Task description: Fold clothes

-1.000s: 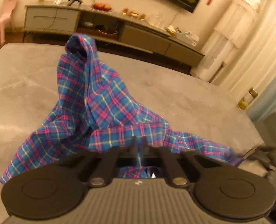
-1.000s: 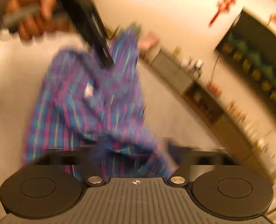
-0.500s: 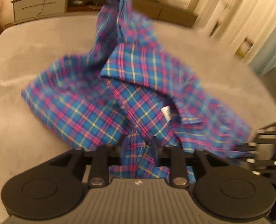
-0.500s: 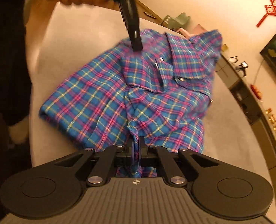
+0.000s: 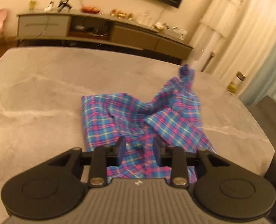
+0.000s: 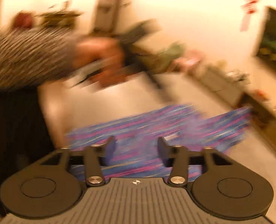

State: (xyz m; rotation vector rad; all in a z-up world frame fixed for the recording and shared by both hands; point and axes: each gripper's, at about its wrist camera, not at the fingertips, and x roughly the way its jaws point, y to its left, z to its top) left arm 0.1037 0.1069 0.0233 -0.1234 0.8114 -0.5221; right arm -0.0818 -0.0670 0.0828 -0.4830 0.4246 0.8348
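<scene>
From the left wrist view, the left gripper (image 5: 139, 150) has its two fingers spread apart with nothing pinched between them. The plaid shirt (image 5: 141, 115) lies on the grey table (image 5: 44, 93), right in front of the fingers and partly under them. It is bunched up, and one part sticks up in a little peak on the far right side. A long cabinet (image 5: 100, 31) stands by the wall behind the table. From the right wrist view, everything is very blurry. The right gripper (image 6: 136, 149) also has its fingers wide apart and holds nothing. The shirt (image 6: 147, 130) is a blue and pink smear just past the fingers. The person's other hand (image 6: 100, 59) shows up high on the left, gripping its tool. To do this step well, I think the shirt should first be pulled flat so the lumps go away. Then each gripper should pinch one edge, not a thick bunch, and both should move together, slowly.
</scene>
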